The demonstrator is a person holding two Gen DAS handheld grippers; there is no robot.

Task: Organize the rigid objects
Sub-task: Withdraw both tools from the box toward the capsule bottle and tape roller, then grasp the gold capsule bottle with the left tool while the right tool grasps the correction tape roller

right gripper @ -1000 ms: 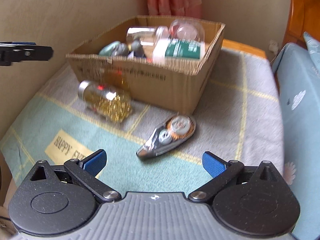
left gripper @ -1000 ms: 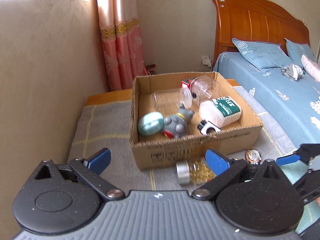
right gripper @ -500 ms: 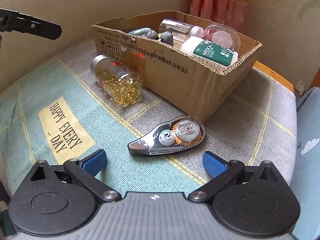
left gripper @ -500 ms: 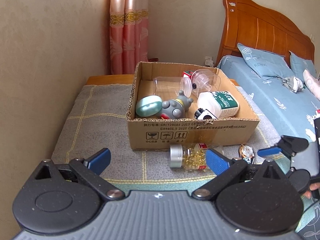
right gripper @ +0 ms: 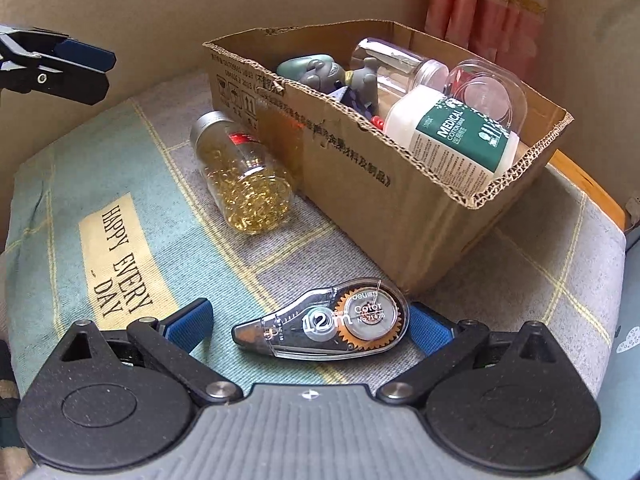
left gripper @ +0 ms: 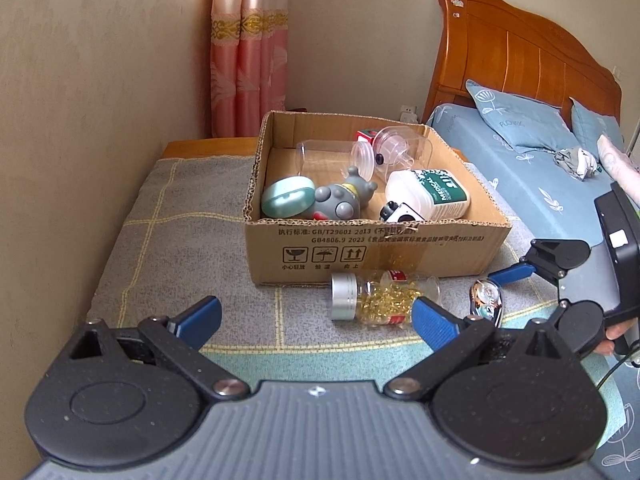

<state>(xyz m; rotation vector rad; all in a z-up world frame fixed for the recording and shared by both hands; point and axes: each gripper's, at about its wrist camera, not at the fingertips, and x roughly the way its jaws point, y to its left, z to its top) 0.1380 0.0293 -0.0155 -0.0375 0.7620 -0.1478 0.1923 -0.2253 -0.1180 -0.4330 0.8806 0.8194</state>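
Right wrist view: right gripper (right gripper: pixel 308 322) fingers spread, straddling the correction tape (right gripper: pixel 326 330) lying flat just before the cardboard box (right gripper: pixel 400 200).
Left gripper (left gripper: pixel 316 318): fingers released, empty.
Capsule jar (right gripper: pixel 240 176): on its side against the box front.
Risk: the slim, smooth tape may skid from closing fingers.

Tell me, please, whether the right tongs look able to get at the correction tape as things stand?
Probably yes. The right tongs are open, and the correction tape lies flat on the blanket between their blue fingertips, nothing covering it. The cardboard box stands just behind it, apparently clear.
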